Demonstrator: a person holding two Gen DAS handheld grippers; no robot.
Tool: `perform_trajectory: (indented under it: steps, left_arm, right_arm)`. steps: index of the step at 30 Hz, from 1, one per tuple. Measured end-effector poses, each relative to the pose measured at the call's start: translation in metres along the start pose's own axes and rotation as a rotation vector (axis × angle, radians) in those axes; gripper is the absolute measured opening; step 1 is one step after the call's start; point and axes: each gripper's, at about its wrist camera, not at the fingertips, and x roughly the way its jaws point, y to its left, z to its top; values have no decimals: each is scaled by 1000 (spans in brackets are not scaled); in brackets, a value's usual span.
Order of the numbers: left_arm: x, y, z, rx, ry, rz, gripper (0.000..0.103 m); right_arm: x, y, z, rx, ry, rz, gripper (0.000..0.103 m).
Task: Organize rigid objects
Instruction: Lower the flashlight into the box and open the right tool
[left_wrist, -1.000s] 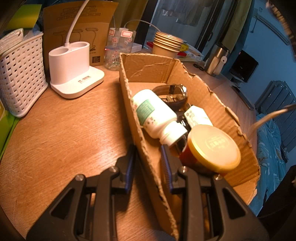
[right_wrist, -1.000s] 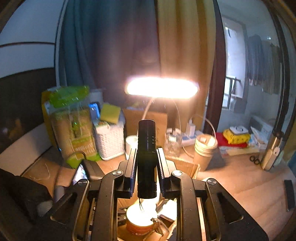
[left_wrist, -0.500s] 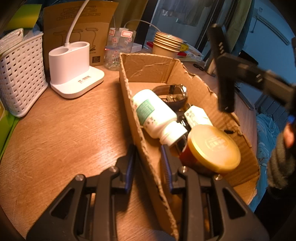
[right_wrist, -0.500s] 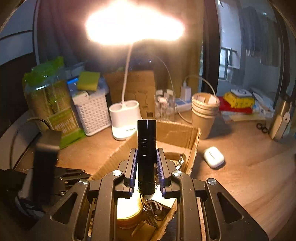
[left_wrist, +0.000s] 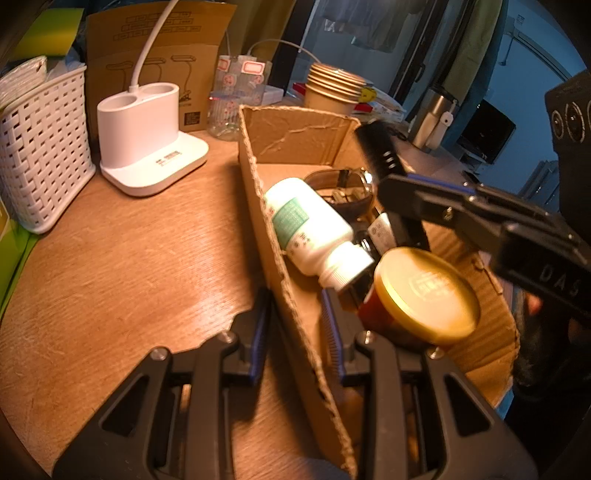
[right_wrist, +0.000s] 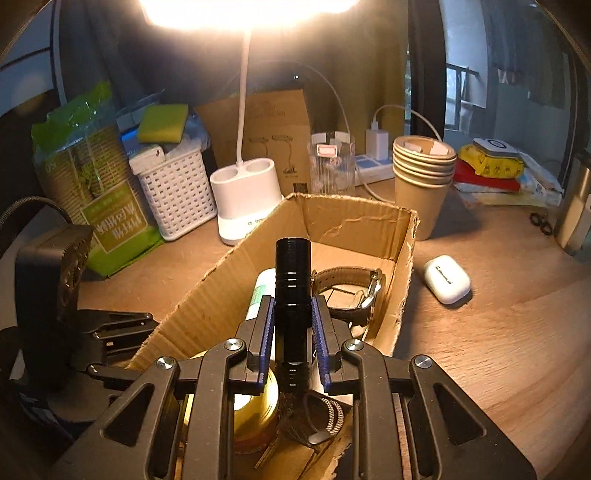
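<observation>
Lowered since a second ago, the right gripper (right_wrist: 293, 341) pinches the black flashlight (right_wrist: 293, 295) upright in its jaws above the cardboard box (right_wrist: 404, 258), whose side wall the left gripper (left_wrist: 295, 332) clamps

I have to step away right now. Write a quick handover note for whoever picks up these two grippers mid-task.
Left gripper: shut on the near wall of the cardboard box, steadying it.
Right gripper: shut on the black flashlight, held over the box.
In the box: white bottle, watch, gold-lidded jar.
Left: set the flashlight in the box and let go. The white earbud case lies on the desk beside the box, probably next.
</observation>
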Motion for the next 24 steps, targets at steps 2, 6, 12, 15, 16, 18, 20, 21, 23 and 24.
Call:
perform_trajectory:
  steps: [2,6,12,15,16,18,20,21,23,24]
  left_arm:
    - [0,1,0,0,0,0,30]
    - [0,0,0,0,0,0,30]
    - [0,1,0,0,0,0,30]
    - [0,1,0,0,-1,0,30]
    - [0,0,0,0,-1,0,30]
    - [0,0,0,0,0,0,30]
    - [0,1,0,0,-1,0,30]
    - [0,1,0,0,-1,0,30]
    - [0,1,0,0,-1,0,30]
    - [0,1,0,0,-1,0,30]
  right_arm:
    - [4,-1,-2,2,17,-5,22]
    - [4,-4,-3,11,22,-6,22]
    - [4,-6,-3,24,32,-8,36]
    - [3,-7,-3,24,30,-12,36]
    - [2,-7,-3,26,27,-15,36]
    - [0,-10,-3,32,21,-19,36]
    - [-2,-12,-3,36,17,-22,36]
    - [-3,-13,-3,39,14,-25,36]
    - [-4,-15,-2,42,10,-28,36]
    - [-5,-16,-2,45,7,-31,36]
